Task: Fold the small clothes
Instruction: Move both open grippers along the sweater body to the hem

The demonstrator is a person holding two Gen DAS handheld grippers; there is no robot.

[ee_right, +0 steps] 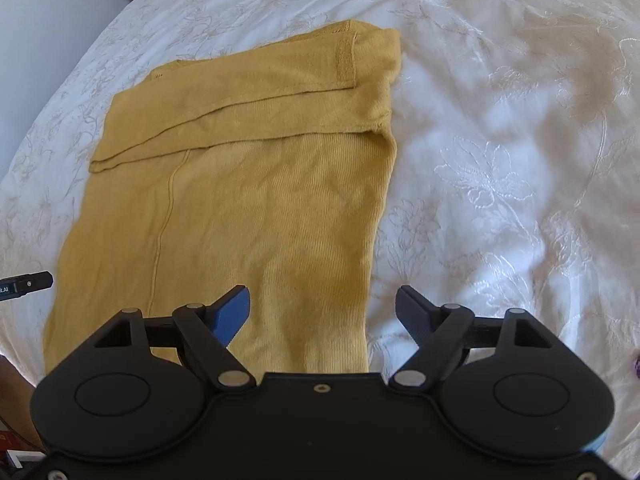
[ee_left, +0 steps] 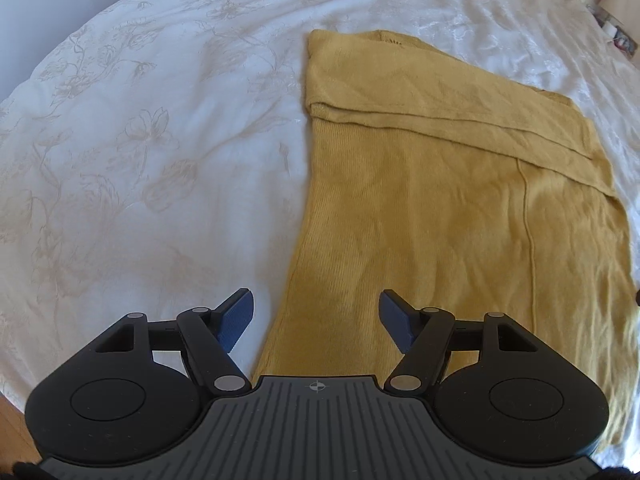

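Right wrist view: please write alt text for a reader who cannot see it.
A mustard-yellow knit garment lies flat on a white floral-embroidered bedspread, its sleeves folded across the upper part. The right gripper hangs open above the garment's near right edge, holding nothing.

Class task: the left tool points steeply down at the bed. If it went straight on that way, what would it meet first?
Probably the yellow garment, near its left edge, with the white bedspread just beside. The open left tool holds nothing; depth is unclear.
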